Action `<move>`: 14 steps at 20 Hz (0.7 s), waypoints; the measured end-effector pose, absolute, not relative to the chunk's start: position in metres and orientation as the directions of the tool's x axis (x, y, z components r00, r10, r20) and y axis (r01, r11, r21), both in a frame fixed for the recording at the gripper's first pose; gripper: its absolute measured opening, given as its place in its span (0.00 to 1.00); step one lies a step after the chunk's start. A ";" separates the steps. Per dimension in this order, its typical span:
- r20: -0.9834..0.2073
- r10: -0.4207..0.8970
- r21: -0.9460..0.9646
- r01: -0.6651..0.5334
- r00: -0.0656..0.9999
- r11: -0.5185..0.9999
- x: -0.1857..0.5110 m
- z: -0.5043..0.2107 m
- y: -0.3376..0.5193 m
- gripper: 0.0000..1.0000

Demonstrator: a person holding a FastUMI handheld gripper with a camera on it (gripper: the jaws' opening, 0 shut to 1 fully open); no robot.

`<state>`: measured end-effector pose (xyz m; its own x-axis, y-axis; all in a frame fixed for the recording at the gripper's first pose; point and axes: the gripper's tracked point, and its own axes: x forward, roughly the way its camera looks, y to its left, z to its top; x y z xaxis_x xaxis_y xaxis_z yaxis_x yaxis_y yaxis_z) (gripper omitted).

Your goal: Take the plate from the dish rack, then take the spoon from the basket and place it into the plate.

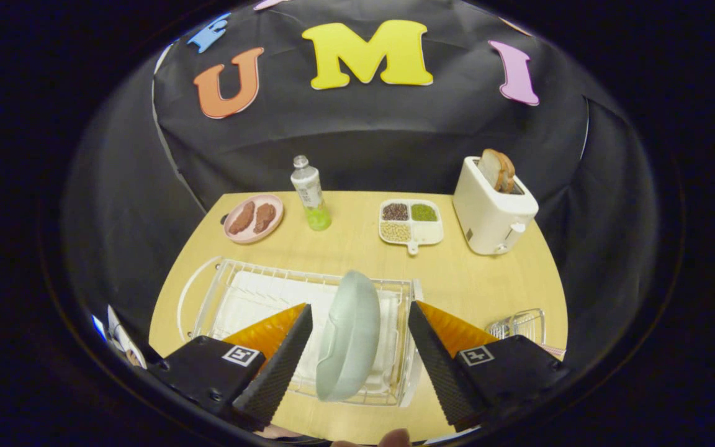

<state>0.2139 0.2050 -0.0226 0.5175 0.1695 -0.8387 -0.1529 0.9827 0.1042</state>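
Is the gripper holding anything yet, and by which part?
Nothing is held. The gripper is open, its fingers on either side of the upright plate in the dish rack, not touching it.

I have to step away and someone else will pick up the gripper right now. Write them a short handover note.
Gripper: open, holding nothing, one finger on each side of the plate, not pressing it.
Plate: upright on edge in the dish rack on the table, between the fingers.
Basket: wire, just beyond the right finger; the spoon can't be made out.
Done: nothing yet.
Left: grip and lift out the plate, set it down, fetch the spoon, place it in the plate.
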 end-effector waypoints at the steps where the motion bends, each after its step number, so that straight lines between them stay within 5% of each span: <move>1: -0.855 0.172 0.118 -0.140 0.490 0.983 0.214 -0.033 0.206 1.00; 7: -0.921 0.186 0.173 -0.067 0.344 0.983 0.210 -0.077 0.221 0.94; 14: -0.965 0.148 0.156 0.022 0.214 0.987 0.194 -0.094 0.226 0.71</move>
